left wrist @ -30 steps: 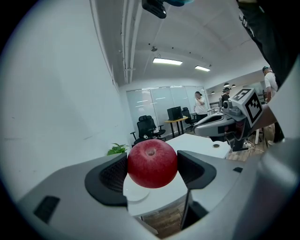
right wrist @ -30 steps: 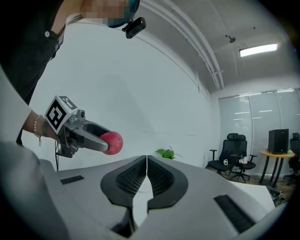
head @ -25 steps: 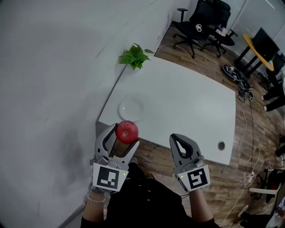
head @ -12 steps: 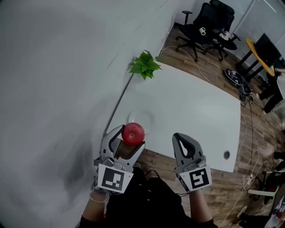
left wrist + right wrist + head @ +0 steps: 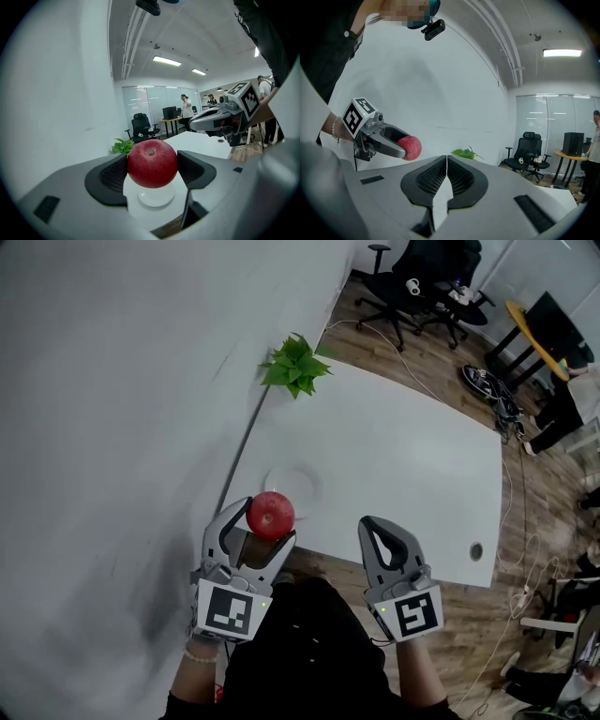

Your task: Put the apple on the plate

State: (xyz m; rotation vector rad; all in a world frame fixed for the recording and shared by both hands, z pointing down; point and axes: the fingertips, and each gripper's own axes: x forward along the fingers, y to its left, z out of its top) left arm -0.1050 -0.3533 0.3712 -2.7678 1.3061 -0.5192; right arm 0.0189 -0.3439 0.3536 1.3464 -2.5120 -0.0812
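Observation:
A red apple (image 5: 271, 515) sits clamped between the jaws of my left gripper (image 5: 265, 526), held in the air just short of the white table's near edge. In the left gripper view the apple (image 5: 152, 163) fills the gap between the two dark pads, and the white plate (image 5: 156, 197) lies right below and beyond it. In the head view the plate (image 5: 298, 483) rests near the table's near left corner, partly behind the apple. My right gripper (image 5: 379, 536) is shut with nothing in it, beside the left one. The right gripper view shows the apple (image 5: 410, 147) off to its left.
The white table (image 5: 394, 465) runs away from me along a white wall. A green potted plant (image 5: 294, 366) stands at its far left corner. A cable hole (image 5: 475, 550) is at the near right. Office chairs (image 5: 405, 292) and floor cables lie beyond.
The left gripper with the apple has stayed near the table's near edge, shifting only slightly. The view has swung a little. The right gripper remains shut.

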